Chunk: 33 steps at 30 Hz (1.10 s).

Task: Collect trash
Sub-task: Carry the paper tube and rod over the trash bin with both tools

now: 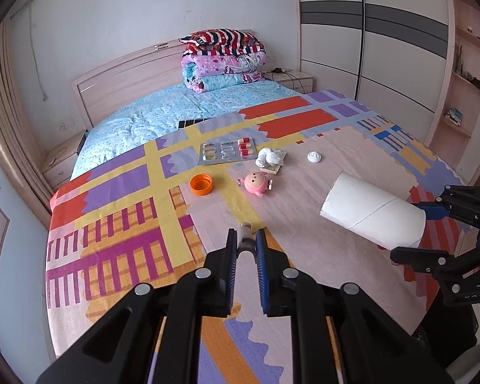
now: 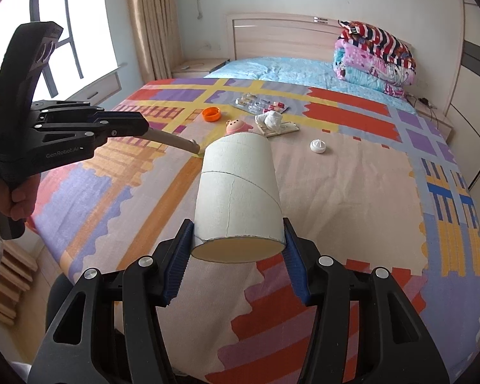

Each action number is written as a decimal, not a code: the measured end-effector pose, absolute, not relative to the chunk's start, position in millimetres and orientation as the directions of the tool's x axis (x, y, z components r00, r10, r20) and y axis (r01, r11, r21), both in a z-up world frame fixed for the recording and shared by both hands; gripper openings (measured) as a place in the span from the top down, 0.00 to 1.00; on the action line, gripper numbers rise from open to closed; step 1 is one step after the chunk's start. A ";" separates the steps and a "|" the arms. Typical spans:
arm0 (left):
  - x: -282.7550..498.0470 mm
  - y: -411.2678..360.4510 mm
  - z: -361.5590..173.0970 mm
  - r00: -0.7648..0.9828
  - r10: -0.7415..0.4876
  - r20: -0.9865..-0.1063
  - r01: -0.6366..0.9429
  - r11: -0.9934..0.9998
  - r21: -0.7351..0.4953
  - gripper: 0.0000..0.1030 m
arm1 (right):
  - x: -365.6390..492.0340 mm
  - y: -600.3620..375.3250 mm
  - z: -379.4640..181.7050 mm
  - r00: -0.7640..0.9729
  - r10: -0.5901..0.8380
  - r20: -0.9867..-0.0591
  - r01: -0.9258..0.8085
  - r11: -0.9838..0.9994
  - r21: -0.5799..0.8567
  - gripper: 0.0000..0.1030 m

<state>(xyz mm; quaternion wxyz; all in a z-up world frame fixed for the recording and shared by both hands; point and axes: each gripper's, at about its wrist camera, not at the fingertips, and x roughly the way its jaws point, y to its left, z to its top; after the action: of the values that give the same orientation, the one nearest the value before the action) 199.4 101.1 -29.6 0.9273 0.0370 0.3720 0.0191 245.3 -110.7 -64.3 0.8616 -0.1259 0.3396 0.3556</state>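
Hidden or unclear: the slim grey tube (image 1: 245, 235) shows only its tip between the fingers in the left wrist view; what it is cannot be made out. The pink toy (image 2: 236, 126) is half covered by the cardboard tube (image 2: 238, 192) in the right wrist view.
Left gripper (image 1: 246, 240): fingers clamped on the slim grey tube, low centre of frame, above the patterned blanket (image 1: 128, 198).
Right gripper (image 2: 238, 238): fingers pressed on both sides of the cardboard tube, at frame centre, its open end toward the camera.
Count, mid-bed: one orange cap (image 1: 201, 184), one pink toy, one crumpled white tissue (image 1: 268, 157) on a small flat card, one white cap (image 1: 314, 156), two blister packs (image 1: 227, 152).
Upper frame: one stack of folded quilts (image 1: 222, 60) at the headboard.
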 end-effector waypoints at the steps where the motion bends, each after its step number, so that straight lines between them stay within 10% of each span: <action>1: 195.6 98.5 -27.6 0.726 0.060 -0.685 -0.005 0.997 0.083 0.89 | 242.1 -113.3 -63.6 0.518 0.529 -0.673 -0.699 0.715 0.024 0.48; 33: 41.4 -20.1 -9.3 0.784 -0.136 -0.606 0.207 0.977 0.048 0.89 | 118.6 -195.3 -64.1 0.414 0.573 -0.707 -0.821 0.570 -0.019 0.48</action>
<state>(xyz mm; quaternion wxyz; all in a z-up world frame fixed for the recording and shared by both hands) 41.4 -20.1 -9.3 0.9427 0.0560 0.3160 -0.0911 118.6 -195.3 -64.1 0.8201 -0.1852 0.3353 0.4251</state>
